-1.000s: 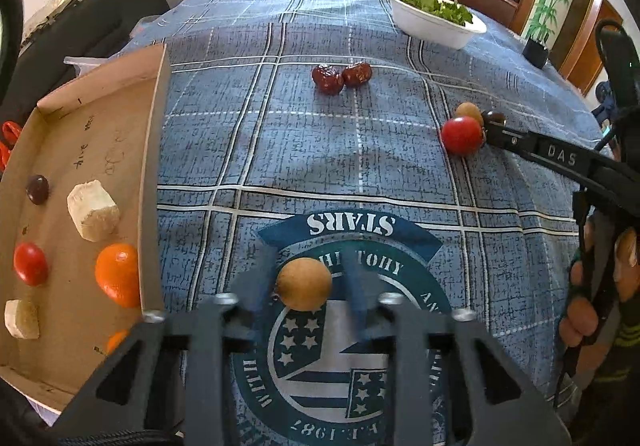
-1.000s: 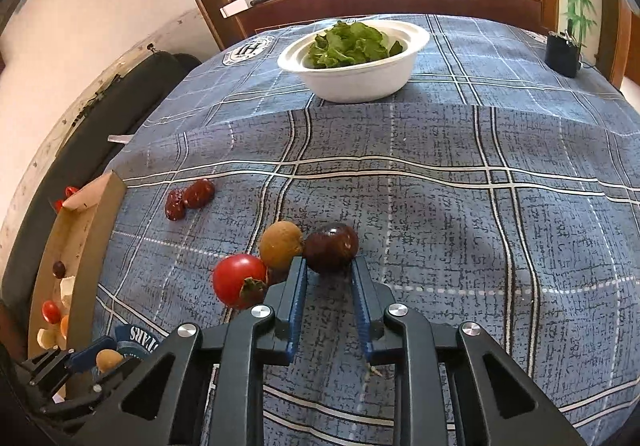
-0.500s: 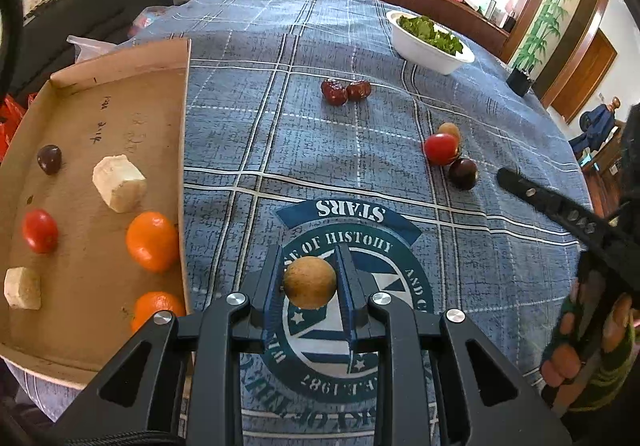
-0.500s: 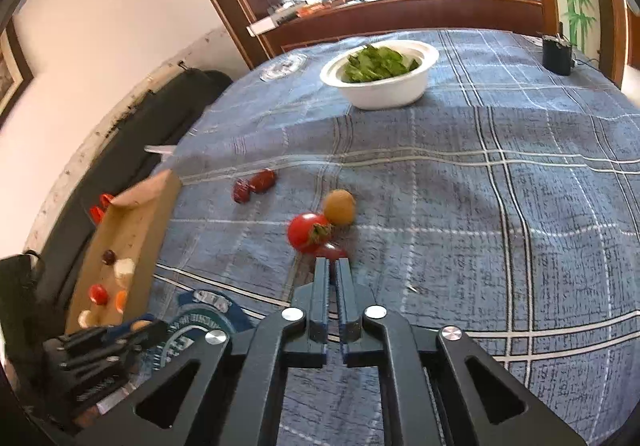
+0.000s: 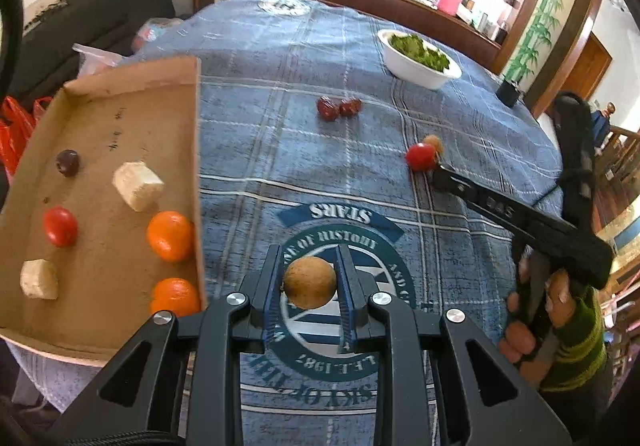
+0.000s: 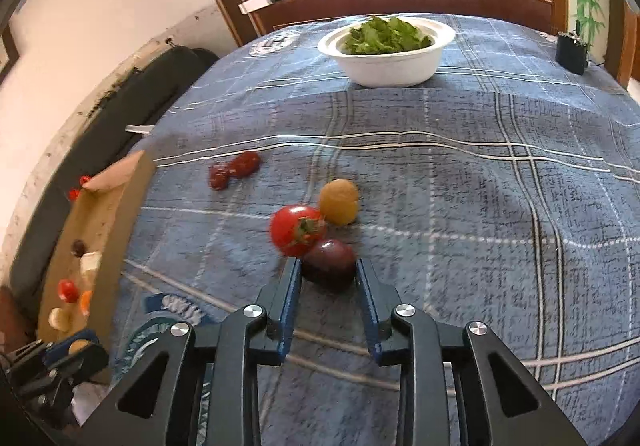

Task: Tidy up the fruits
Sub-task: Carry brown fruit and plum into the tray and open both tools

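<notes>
Fruit in both grippers' sights. The left gripper [image 5: 308, 266] is clamped narrow on a round brown fruit [image 5: 310, 282], carried clear above the blue tablecloth [image 5: 280, 85], and the cardboard tray [image 5: 104, 117] lies at its nine o'clock, already holding oranges, a tomato, a dark fruit and pale chunks.

The right gripper [image 6: 327, 274] has just been opening its jaws, and they now stand a little apart with a dark plum [image 6: 330, 266] between the tips. The plum sits on the cloth, and the pads do not visibly squeeze it.

Trouble could come from the red tomato [image 6: 296, 230], which touches the plum at its eleven o'clock. It is also right against the left fingertip, so a closing pinch may nudge it rolling or catch its stem. The plum sits only at the very tips, so a shallow grip on a round, smooth skin could squirt it forward into the yellow-brown fruit [image 6: 339, 201] at twelve o'clock. On the left, the brown fruit must clear the tray wall; a low pass could knock it loose.

The left wrist view shows the tray's full contents and the person's hand [image 5: 532, 310] on the right tool, but hides the plum behind that tool. The right wrist view shows the plum plainly, and the tray only edge-on at nine o'clock.
</notes>
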`<state>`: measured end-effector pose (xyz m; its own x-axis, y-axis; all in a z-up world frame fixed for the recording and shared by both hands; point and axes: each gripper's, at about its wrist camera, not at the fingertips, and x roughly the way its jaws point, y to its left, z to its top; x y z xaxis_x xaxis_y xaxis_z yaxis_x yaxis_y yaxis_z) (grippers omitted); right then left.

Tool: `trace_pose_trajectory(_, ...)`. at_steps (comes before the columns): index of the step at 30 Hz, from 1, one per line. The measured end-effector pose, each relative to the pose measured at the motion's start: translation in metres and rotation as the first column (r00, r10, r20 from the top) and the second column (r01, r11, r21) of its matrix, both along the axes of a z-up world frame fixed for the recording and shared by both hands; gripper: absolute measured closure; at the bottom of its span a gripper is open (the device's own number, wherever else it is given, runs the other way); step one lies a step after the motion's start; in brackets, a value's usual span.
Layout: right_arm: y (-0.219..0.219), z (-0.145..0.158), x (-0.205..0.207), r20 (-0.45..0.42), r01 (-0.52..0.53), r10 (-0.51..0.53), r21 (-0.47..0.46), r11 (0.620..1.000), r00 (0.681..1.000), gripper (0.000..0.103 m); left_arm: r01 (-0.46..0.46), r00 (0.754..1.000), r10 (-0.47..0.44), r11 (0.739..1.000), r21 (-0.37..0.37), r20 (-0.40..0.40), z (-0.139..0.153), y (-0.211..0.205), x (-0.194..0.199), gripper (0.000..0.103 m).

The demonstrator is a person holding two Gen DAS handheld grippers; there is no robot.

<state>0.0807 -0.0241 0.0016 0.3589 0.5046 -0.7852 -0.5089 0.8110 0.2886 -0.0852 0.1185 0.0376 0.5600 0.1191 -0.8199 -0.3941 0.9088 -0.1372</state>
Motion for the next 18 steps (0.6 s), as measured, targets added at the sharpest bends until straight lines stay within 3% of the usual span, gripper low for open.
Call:
trace_pose_trajectory(5, 0.002, 0.023, -0.025, 0.028, -0.033, 0.031, 0.047, 0.998, 0.999, 0.075, -0.039, 0.999, 0.038, 0.998, 0.045, 0.022, 0.012, 0.009, -0.007, 0.080)
trace_pose_trajectory(12, 0.033, 0.058, -0.064, 0.071, -0.167, 0.160, 0.106, 0.980, 0.984, 0.075, -0.092, 0.995, 0.088, 0.990, 0.108, 0.037, 0.019, 0.021, -0.018, 0.080)
trace_pose_trajectory(18, 0.058, 0.064, -0.087, 0.066, -0.250, 0.243, 0.126, 0.960, 0.968, 0.075, -0.124, 0.992, 0.121, 0.986, 0.112, 0.034, 0.017, 0.032, -0.026, 0.080)
